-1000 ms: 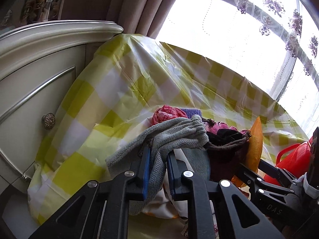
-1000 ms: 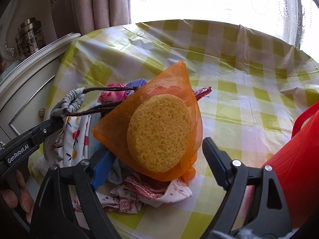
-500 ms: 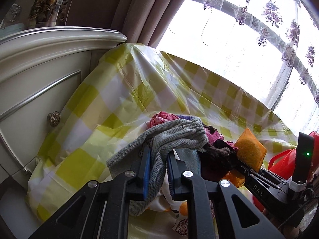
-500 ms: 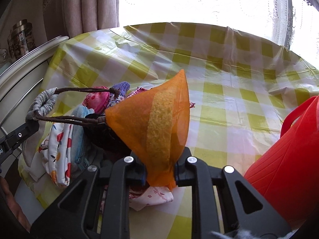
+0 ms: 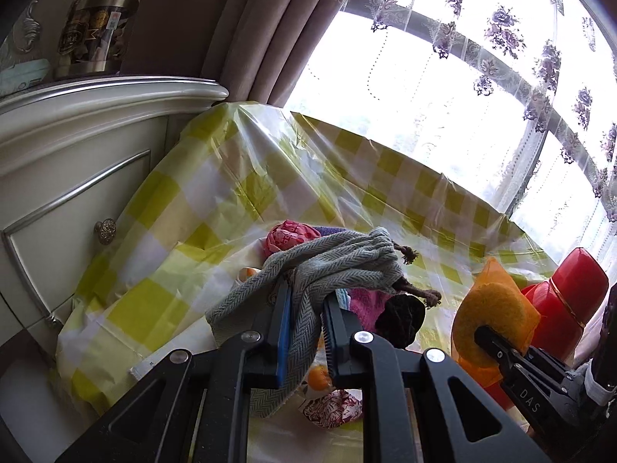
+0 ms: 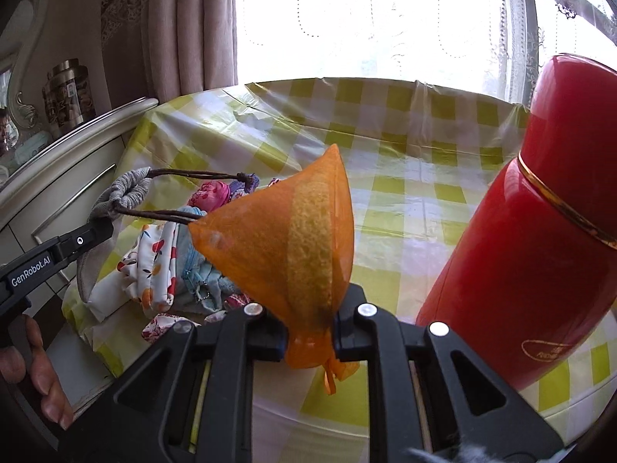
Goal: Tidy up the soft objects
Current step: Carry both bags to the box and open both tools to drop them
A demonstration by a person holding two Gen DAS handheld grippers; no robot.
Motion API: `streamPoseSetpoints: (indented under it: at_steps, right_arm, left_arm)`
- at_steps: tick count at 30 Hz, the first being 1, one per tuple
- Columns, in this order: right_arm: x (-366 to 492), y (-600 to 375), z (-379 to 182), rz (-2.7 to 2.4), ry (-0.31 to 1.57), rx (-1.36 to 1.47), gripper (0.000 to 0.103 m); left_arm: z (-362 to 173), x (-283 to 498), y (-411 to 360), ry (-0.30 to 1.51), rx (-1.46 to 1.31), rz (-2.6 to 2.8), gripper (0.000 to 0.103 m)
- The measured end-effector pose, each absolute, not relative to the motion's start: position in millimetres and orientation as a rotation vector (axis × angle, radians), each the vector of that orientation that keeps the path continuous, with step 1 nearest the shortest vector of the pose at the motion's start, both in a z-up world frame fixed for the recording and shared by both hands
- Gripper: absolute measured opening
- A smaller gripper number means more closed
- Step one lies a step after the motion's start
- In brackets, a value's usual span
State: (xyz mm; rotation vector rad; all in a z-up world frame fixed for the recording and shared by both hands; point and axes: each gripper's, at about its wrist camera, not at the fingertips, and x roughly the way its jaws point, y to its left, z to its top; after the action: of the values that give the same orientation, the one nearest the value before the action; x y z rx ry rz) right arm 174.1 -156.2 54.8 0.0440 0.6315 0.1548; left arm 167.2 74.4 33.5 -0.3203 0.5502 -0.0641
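My left gripper [image 5: 304, 332] is shut on a grey herringbone drawstring bag [image 5: 327, 266], held up above the table; its brown cords [image 6: 169, 193] stretch right. My right gripper [image 6: 308, 332] is shut on an orange mesh pouch [image 6: 270, 239] with a round yellow sponge [image 6: 310, 239] inside, lifted above the table. The pouch also shows in the left wrist view [image 5: 489, 316]. A pile of soft items lies below: a pink cloth [image 5: 289, 233], a fruit-print pouch [image 6: 154, 266], a blue cloth [image 6: 196, 270] and a dark pouch [image 5: 401, 318].
A yellow-checked tablecloth [image 6: 385, 177] covers the table. A tall red thermos [image 6: 540, 231] stands at the right, close to my right gripper. A cream cabinet [image 5: 77, 162] with a knob stands left of the table. Curtains and a bright window are behind.
My right gripper closed on the orange pouch and lifted it up and right, away from the pile. The left gripper rose a little with the grey bag.
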Motion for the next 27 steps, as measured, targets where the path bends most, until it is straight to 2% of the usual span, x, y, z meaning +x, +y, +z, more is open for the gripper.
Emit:
streamPoseSetpoints:
  at_steps: [15, 27]
  right_arm:
    - [96, -201, 73, 0.125, 0.608, 0.098, 0.019]
    - [43, -258, 80, 0.032, 0.632, 0.142, 0.019]
  left_arm:
    - [43, 122, 34, 0.574, -0.289, -0.163, 0.016]
    - [52, 91, -32, 0.616, -0.222, -0.328, 0.016]
